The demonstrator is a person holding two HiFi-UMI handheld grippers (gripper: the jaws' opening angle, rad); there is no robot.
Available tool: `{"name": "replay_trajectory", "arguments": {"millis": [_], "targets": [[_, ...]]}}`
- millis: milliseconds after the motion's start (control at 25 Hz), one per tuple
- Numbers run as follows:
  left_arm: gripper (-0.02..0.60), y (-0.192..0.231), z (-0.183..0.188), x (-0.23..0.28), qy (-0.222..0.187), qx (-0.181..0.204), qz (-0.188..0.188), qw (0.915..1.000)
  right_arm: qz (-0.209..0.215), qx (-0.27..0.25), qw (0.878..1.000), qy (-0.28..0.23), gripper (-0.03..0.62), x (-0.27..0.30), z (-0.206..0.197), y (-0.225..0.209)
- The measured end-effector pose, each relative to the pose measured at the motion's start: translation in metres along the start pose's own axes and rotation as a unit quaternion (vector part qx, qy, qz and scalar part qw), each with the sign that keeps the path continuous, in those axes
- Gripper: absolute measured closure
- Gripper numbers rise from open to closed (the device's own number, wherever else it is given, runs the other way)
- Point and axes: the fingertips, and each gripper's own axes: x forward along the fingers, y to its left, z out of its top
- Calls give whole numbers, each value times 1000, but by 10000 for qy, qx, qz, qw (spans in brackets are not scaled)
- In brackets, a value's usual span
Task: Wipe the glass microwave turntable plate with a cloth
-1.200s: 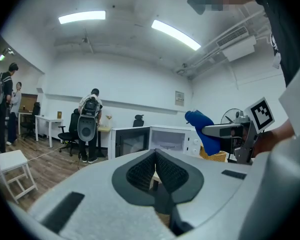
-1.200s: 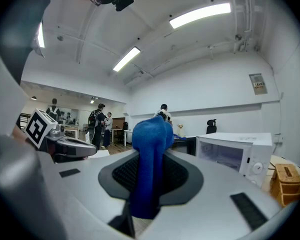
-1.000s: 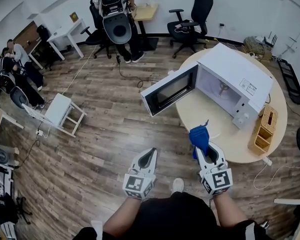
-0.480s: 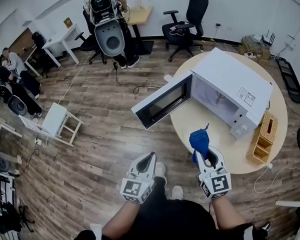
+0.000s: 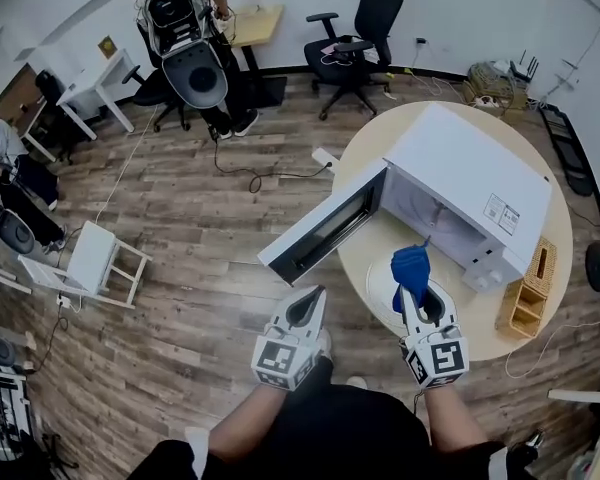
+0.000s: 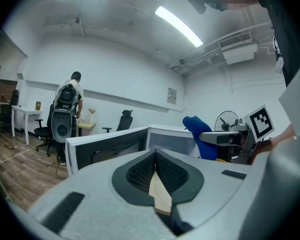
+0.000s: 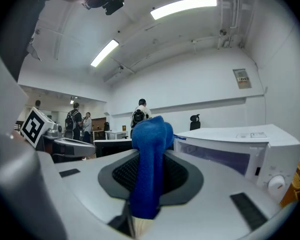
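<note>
Both forearms reach forward from the person's body, roughly side by side, each marker cube turned up toward the head camera. The left hand-held gripper (image 5: 305, 306) hangs over the wooden floor (image 5: 180, 268), just off the near edge of the round worktop (image 5: 480, 318). It points ahead toward the microwave's open door (image 5: 320, 230). Its own view shows the left hand-held gripper (image 6: 155, 156) with its jaws pressed together at the tips and nothing between them.

The right hand-held gripper (image 5: 417, 293) is over the near part of the worktop and points away from the person at the microwave (image 5: 470, 183). Its jaws pinch a blue cloth (image 5: 411, 266). In the right gripper view the cloth (image 7: 151, 149) runs lengthwise along the jaws of the right hand-held gripper (image 7: 149, 179) and sticks out past their tips in a bunched, rounded end. That free end points at the microwave's open cavity.

The glass turntable plate (image 5: 382, 283) shows only as a faint pale round outline, lying flat on the worktop in front of the microwave and beneath the right gripper and cloth. Whether the cloth touches it cannot be told. A wooden organizer (image 5: 530, 288) stands at the worktop's right edge.
</note>
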Motion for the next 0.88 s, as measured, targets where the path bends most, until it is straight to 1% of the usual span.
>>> {"name": "replay_trajectory", "arguments": {"millis": [160, 320, 440, 560, 640, 720, 880], "targets": [[575, 16, 12, 34, -4, 125, -393, 9991, -325, -19, 9995, -4, 505, 28, 10, -12], [575, 21, 21, 59, 129, 180, -848, 9961, -573, -4, 9983, 75, 505, 47, 12, -20], [575, 14, 23, 76, 210, 215, -1288, 9912, -717, -102, 9972, 209, 505, 58, 10, -26], [575, 7, 23, 92, 252, 114, -1657, 9858, -884, -183, 9954, 329, 505, 63, 8, -33], [575, 6, 21, 101, 306, 124, -1778, 9835, -963, -141, 9944, 406, 505, 65, 3, -38], [575, 3, 16, 111, 372, 220, -1846, 9819, -1004, -23, 9937, 489, 505, 66, -5, -46], [575, -4, 3, 125, 560, 342, -1871, 9801, -948, 223, 9930, 666, 505, 69, -23, -59]]}}
